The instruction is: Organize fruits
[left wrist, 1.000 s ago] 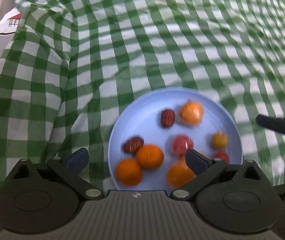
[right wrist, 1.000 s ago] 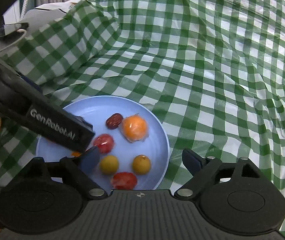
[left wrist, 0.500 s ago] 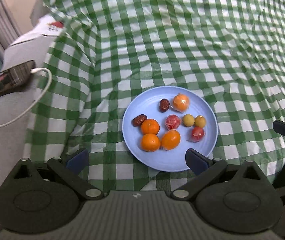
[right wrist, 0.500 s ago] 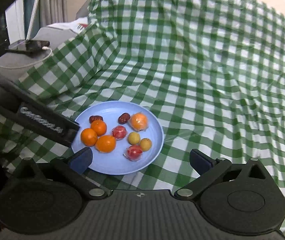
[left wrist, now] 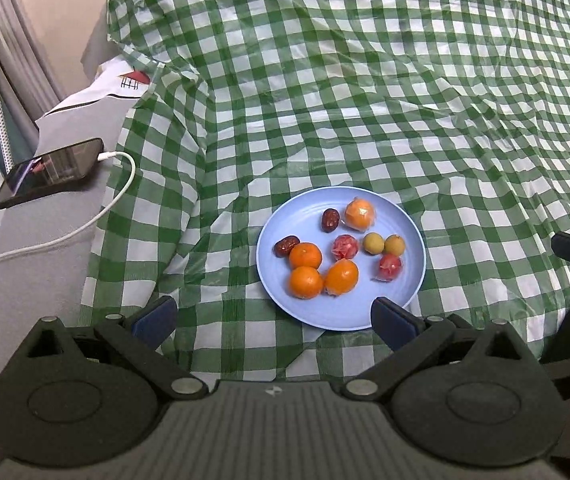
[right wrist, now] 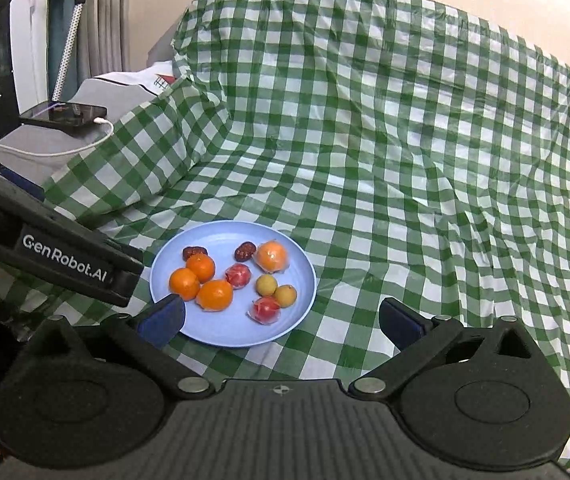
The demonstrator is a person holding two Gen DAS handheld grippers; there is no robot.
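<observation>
Both grippers are standing wide open with nothing between their jaws: the left gripper (left wrist: 273, 320) is hanging at the bottom of its frame, and the right gripper (right wrist: 281, 320) likewise. Lying on the green checked tablecloth (left wrist: 365, 100) in the lower middle of both frames, a light blue plate (left wrist: 341, 320) is holding three oranges (left wrist: 306, 282), one wrapped orange (left wrist: 360, 213), two dates (left wrist: 330, 220), two yellow-green fruits (left wrist: 373, 243) and two wrapped red ones (left wrist: 390, 267). At upper left, a phone (left wrist: 51, 172) is charging on a white cable (left wrist: 85, 224).
</observation>
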